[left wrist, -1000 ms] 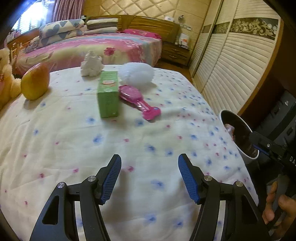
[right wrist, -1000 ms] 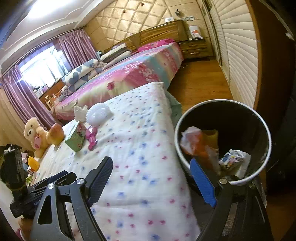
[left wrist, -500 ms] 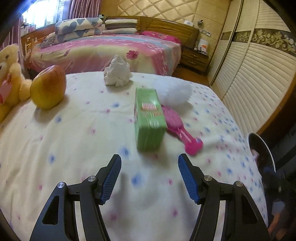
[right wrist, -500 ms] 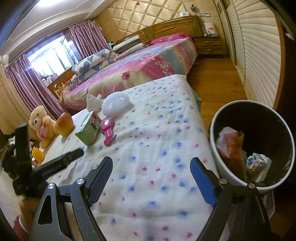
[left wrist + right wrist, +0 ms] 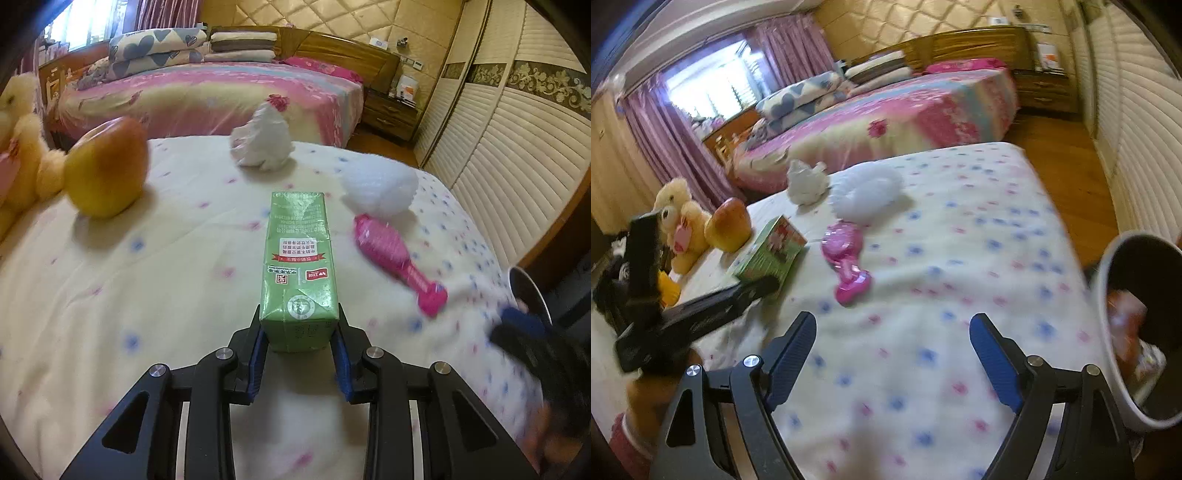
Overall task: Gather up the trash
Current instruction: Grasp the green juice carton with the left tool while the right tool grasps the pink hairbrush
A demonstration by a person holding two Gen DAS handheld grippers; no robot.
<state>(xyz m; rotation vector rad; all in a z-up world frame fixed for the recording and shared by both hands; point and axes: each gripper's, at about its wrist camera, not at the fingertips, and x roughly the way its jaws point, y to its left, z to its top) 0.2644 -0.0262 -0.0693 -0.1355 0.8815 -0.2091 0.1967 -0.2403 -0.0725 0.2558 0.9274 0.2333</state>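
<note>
A green drink carton (image 5: 300, 266) lies on the spotted bedspread, and my left gripper (image 5: 299, 343) is shut on its near end. The carton also shows in the right wrist view (image 5: 772, 251). A crumpled white tissue (image 5: 263, 142) sits farther back on the bed; it shows in the right wrist view too (image 5: 807, 182). My right gripper (image 5: 894, 354) is open and empty above the bed's near part. The trash bin (image 5: 1108, 332) with wrappers inside stands at the right beside the bed.
A pink hairbrush (image 5: 395, 260) and a white fluffy ball (image 5: 380, 186) lie right of the carton. A yellow-red apple (image 5: 107, 173) and a yellow plush bear (image 5: 18, 147) sit at the left. A second bed (image 5: 207, 92) and a wardrobe (image 5: 517, 147) lie beyond.
My left gripper moved forward to the green carton and shut on its near end. My right gripper swung left, away from the bin, and stayed open.
</note>
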